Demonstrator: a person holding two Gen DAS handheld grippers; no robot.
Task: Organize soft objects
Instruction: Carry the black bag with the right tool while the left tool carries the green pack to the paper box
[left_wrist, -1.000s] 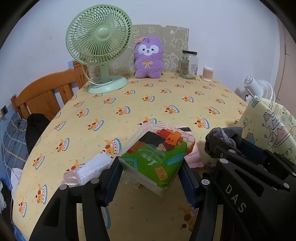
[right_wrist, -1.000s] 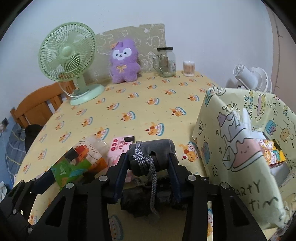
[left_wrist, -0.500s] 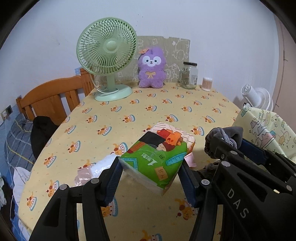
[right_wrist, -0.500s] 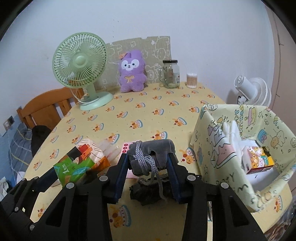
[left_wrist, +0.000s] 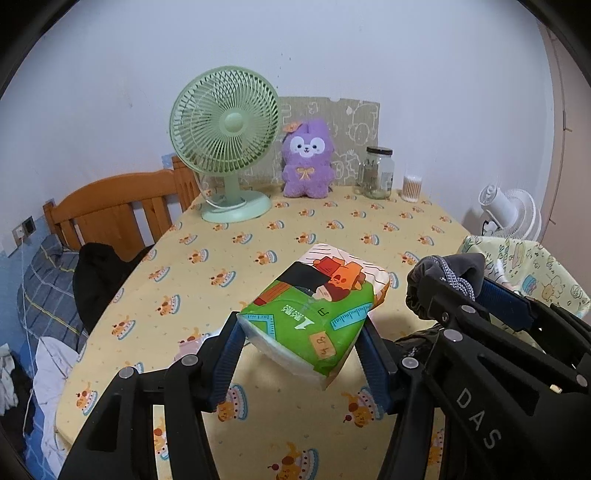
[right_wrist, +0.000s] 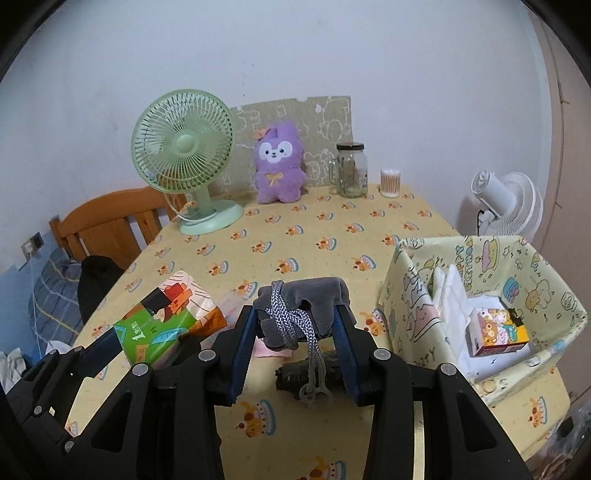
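My left gripper (left_wrist: 301, 334) is shut on a green and orange tissue pack (left_wrist: 317, 312), held above the yellow tablecloth (left_wrist: 266, 229). The right gripper (right_wrist: 295, 321) is shut on a grey drawstring pouch (right_wrist: 314, 299), its grey-white cord (right_wrist: 288, 317) dangling down in front. That pouch (left_wrist: 443, 269) also shows at the right of the left wrist view, and the tissue pack (right_wrist: 166, 317) at the left of the right wrist view. A fabric storage box (right_wrist: 546, 288) with a cartoon print stands at the right, holding white packs (right_wrist: 448, 291) and a small colourful box (right_wrist: 496, 332).
At the table's far edge stand a green fan (right_wrist: 184, 155), a purple plush toy (right_wrist: 279, 166), a glass jar (right_wrist: 351, 170) and a cotton-swab tub (right_wrist: 390, 182). A pink packet (right_wrist: 269, 350) lies under the pouch. A wooden chair (left_wrist: 114, 210) is left; a white fan (right_wrist: 506, 203) is right.
Both grippers have risen and drawn back from the table with their loads; the tissue pack and pouch now hang higher and more of the table and storage box shows.
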